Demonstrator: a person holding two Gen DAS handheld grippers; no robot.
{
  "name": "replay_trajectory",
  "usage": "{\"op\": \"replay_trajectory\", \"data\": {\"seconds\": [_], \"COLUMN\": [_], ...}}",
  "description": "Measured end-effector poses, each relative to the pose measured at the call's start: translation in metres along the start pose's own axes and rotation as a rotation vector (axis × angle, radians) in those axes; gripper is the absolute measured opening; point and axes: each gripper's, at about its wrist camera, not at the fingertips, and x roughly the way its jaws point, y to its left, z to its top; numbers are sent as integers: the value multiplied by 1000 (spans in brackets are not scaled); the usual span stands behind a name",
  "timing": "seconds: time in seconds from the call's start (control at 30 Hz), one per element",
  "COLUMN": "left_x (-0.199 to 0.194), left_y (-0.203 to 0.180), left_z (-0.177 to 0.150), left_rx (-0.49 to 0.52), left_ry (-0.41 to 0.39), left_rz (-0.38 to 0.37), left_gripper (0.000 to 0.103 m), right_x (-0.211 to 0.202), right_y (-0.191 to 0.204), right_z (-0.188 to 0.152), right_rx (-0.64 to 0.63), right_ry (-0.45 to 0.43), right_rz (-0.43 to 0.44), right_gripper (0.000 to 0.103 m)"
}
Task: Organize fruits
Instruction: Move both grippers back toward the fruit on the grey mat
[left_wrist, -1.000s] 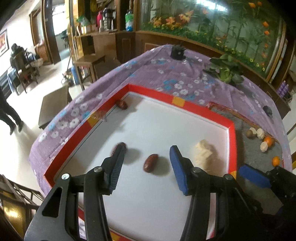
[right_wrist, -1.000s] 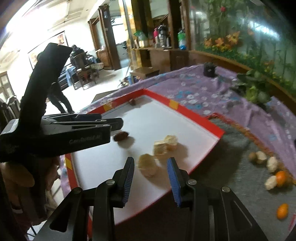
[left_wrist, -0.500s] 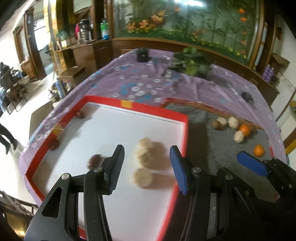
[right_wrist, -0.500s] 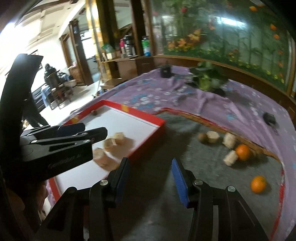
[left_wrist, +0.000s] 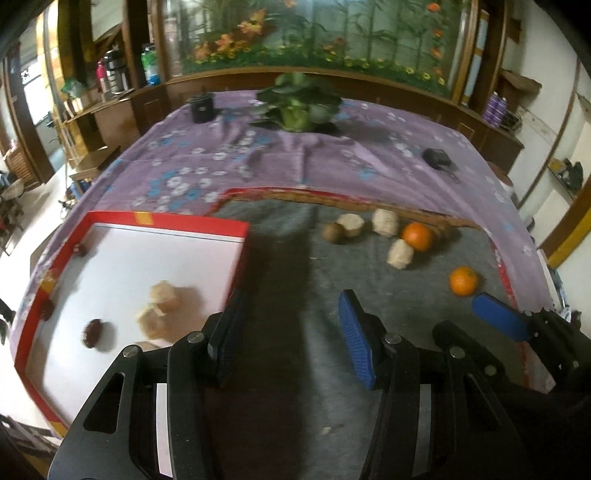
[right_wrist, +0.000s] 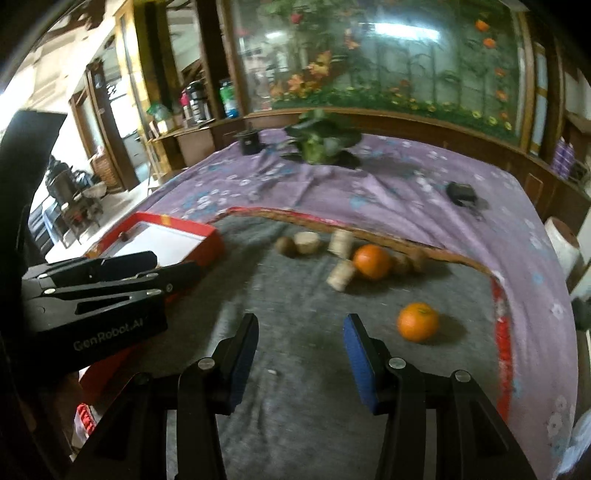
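Note:
A red-rimmed white tray (left_wrist: 236, 236) lies at the left with pale chunks (left_wrist: 164, 295) and dark dates (left_wrist: 92, 330) in it. On the grey mat (left_wrist: 295, 387) sit two oranges (left_wrist: 416, 236) (left_wrist: 463, 281), several pale pieces (left_wrist: 400, 253) and a brown kiwi (left_wrist: 331, 232). My left gripper (left_wrist: 291, 306) hangs open over bare mat just right of the tray's rim. My right gripper (right_wrist: 301, 325) is open too, with nothing between its fingers. The near orange (right_wrist: 417, 321) lies just to its right. One blue pad of the right gripper (left_wrist: 498, 319) shows in the left wrist view.
A purple flowered cloth (left_wrist: 221, 158) covers the table. A leafy green plant (left_wrist: 295, 107), a black cup (left_wrist: 201, 107) and a small black object (left_wrist: 436, 157) stand at the back. Wooden cabinets run behind. The table edge drops off at the right.
Both grippers have swung right, from over the white tray to over the grey mat. The right jaws have spread wider, and the pale chunk that lay between them stays in the tray.

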Motion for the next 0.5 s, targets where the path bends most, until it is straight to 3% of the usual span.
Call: {"op": "replay_trajectory", "data": {"seconds": [0.27,0.5], "left_x": [23,44], "left_y": [-23,-46], "left_z": [5,16], "left_rx": [11,56], "left_ry": [75,104], "left_rz": [-67,-132], "left_gripper": [51,51], "right_x": [-16,-19], "right_y": [-64,-95], "right_z": [-15,-23], "right_rx": [113,192], "right_ry": [-4,-4], "right_rz": [-64,-53], "right_gripper": [47,47]}}
